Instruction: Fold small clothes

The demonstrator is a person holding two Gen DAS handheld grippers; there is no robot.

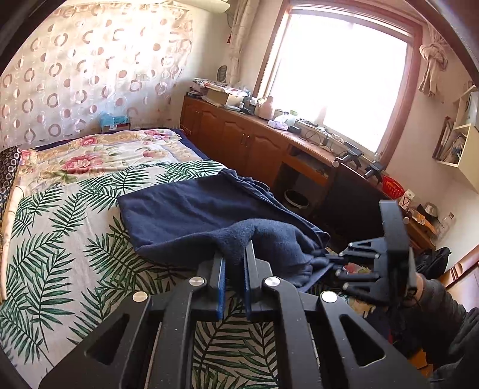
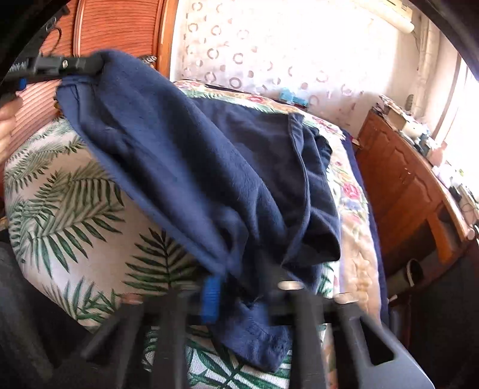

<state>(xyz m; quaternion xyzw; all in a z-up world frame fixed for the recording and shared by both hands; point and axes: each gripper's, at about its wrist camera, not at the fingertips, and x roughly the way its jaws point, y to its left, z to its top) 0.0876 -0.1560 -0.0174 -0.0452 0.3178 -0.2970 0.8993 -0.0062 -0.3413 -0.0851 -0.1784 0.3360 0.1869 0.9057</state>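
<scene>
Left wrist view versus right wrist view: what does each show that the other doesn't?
Only the left wrist view shows the bright window and the right tongs from the side, at the cloth's near edge. Only the right wrist view shows the slatted wooden panel and the left tongs holding a raised corner. Both show the navy garment on the palm-leaf bedspread, and the wooden cabinets.

Right gripper [image 2: 236, 287] motion-blurred, fingertips buried under navy garment [image 2: 209, 155]; left gripper [image 1: 235, 254] fingertips likewise cloth-covered.

One navy garment [image 1: 191, 209], two hand-held grippers (left [image 1: 235, 254], right [image 1: 332, 260]), one bed [image 1: 60, 239].
</scene>
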